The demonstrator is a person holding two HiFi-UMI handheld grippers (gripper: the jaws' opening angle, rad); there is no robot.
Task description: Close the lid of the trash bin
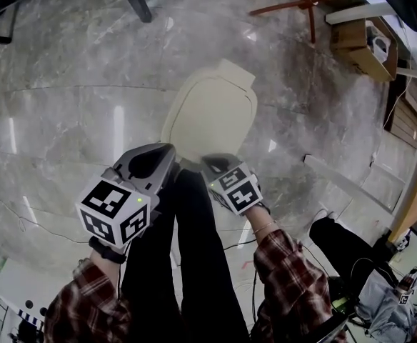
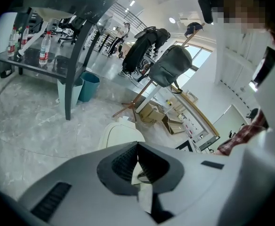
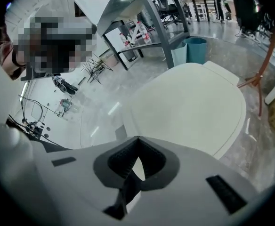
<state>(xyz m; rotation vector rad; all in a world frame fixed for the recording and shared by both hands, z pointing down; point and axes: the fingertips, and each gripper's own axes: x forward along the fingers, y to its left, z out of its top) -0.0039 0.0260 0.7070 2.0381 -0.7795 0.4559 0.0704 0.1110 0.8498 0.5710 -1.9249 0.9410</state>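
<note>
The trash bin's cream oval lid (image 1: 212, 113) lies flat on top of the bin, on the marble floor straight ahead of me. It also shows in the left gripper view (image 2: 121, 133) and fills the middle of the right gripper view (image 3: 194, 102). My left gripper (image 1: 167, 150) hangs just off the lid's near-left edge, jaws shut, nothing between them (image 2: 137, 144). My right gripper (image 1: 215, 161) hovers at the lid's near edge, jaws likewise shut and empty (image 3: 137, 138). Neither gripper visibly touches the lid.
My legs in black trousers (image 1: 194, 263) stand right behind the bin. A dark table with bottles (image 2: 43, 46) and a teal bin (image 2: 88, 86) stand to the far left. Cardboard boxes (image 1: 362, 45) and a wooden stand (image 1: 305, 6) lie at the far right. Another person's leg (image 1: 337, 238) is at lower right.
</note>
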